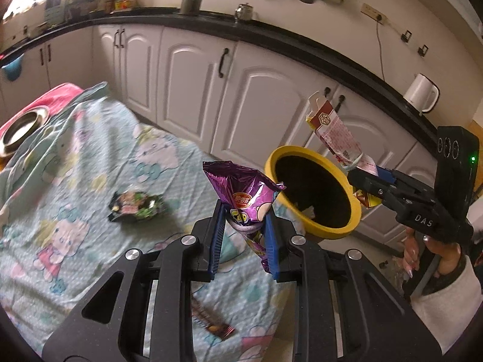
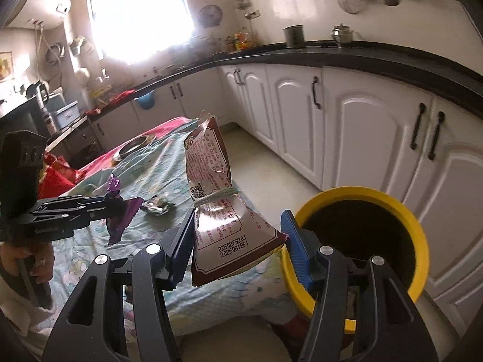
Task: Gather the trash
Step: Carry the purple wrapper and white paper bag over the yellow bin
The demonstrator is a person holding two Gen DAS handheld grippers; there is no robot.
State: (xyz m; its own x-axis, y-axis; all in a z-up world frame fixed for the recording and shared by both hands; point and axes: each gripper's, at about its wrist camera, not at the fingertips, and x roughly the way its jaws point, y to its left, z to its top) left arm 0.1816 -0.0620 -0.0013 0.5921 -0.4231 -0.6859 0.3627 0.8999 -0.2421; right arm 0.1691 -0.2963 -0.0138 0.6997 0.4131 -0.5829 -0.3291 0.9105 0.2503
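My left gripper (image 1: 246, 226) is shut on a purple snack bag (image 1: 244, 193), held above the table just left of the yellow-rimmed bin (image 1: 314, 229); it also shows in the right wrist view (image 2: 120, 205). My right gripper (image 2: 238, 238) holds a red-and-white snack bag (image 2: 217, 211) tied with string, its jaws wide around the bag, beside the bin (image 2: 419, 241). In the left wrist view the right gripper (image 1: 365, 178) holds that bag (image 1: 332, 129) over the bin's far rim. A green-black wrapper (image 1: 137, 206) and a dark wrapper (image 1: 211, 319) lie on the tablecloth.
The table carries a cartoon-print cloth (image 1: 75, 211) with a metal bowl (image 1: 21, 129) at its far end. White cabinets (image 1: 259, 96) under a black counter (image 1: 302, 39) run behind the bin. A white kettle (image 1: 421, 92) stands on the counter.
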